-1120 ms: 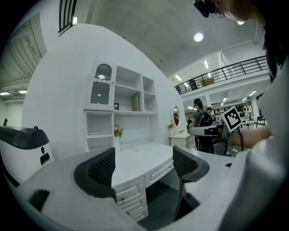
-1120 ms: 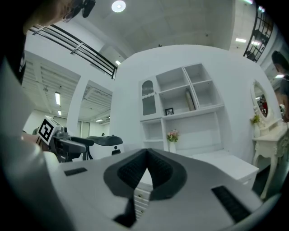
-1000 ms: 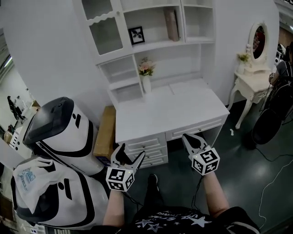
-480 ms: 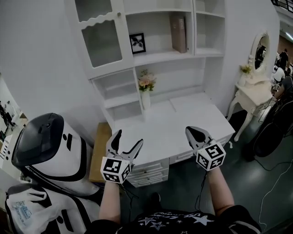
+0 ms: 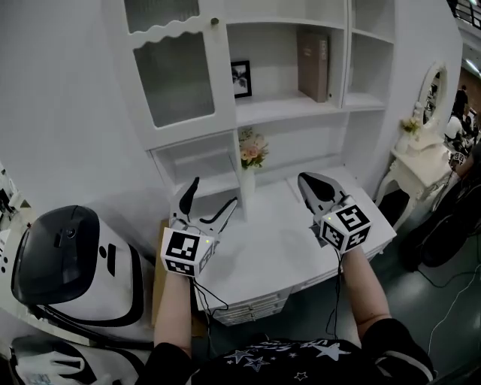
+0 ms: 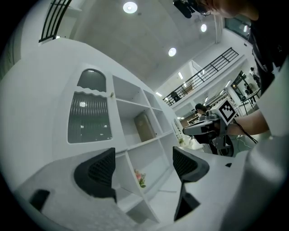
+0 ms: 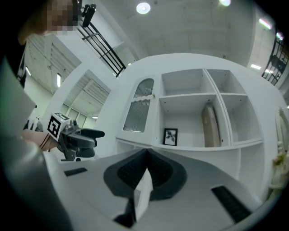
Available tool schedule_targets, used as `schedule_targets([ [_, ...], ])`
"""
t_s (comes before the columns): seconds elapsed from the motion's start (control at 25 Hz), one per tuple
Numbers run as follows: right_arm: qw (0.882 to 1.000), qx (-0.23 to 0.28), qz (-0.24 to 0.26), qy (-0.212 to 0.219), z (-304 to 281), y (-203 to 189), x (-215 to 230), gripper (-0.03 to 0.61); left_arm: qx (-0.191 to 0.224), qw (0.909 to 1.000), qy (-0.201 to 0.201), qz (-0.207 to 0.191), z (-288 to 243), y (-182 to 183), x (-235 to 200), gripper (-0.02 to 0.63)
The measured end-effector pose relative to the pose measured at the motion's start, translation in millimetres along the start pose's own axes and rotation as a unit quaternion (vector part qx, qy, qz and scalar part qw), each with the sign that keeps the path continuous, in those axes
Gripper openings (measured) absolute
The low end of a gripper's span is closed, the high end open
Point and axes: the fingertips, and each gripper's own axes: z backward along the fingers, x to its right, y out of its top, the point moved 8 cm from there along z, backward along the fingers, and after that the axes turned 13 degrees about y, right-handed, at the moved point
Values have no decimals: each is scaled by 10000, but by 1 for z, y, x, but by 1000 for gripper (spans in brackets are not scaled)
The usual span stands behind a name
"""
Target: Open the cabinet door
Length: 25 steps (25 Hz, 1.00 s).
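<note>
The white hutch has a closed glass-paned cabinet door [image 5: 176, 71] at its upper left, with a small knob [image 5: 214, 21] on the door's right edge. My left gripper [image 5: 214, 192] is open and holds nothing. It hovers over the desk, below the door. In the left gripper view the door [image 6: 89, 118] stands high and left of the spread jaws, well apart from them. My right gripper [image 5: 308, 180] is shut and empty, further right above the desktop. In the right gripper view the door [image 7: 137, 110] and its knob [image 7: 153, 95] lie ahead, beyond the closed jaws.
Open shelves hold a framed picture [image 5: 241, 78] and a book [image 5: 313, 64]. A vase of flowers [image 5: 250, 162] stands on the white desk [image 5: 278, 248] between the grippers. A white and black machine [image 5: 71, 263] sits at left, a dressing table [image 5: 421, 162] at right.
Both grippers rose from drawer height to above the desktop, toward the shelves. The head view tilted up, so the cabinet door looks larger and nearer.
</note>
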Motion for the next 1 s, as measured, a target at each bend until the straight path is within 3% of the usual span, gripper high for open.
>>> schedule_targets([
  [0.2,9995,186,144,-198,-52,26,27,6,396,9991,25,-161,-46,17,-49,403],
  [0.36,9983,287,396,-325,-76,47,42,6,806,9963,266,-117,-75,38,-79,377],
  [0.52,9974,293,596,-289,-90,59,52,6,1168,9922,272,-349,-98,61,-81,364],
  [0.68,9969,312,716,-104,-100,61,67,6,1311,9886,249,-700,-124,78,-75,364],
  [0.8,9959,437,787,50,-108,67,87,6,1389,9872,271,-732,-146,94,-72,364],
  [1.0,9929,707,887,350,-125,81,121,6,1462,9817,580,-1072,-181,125,-72,354],
])
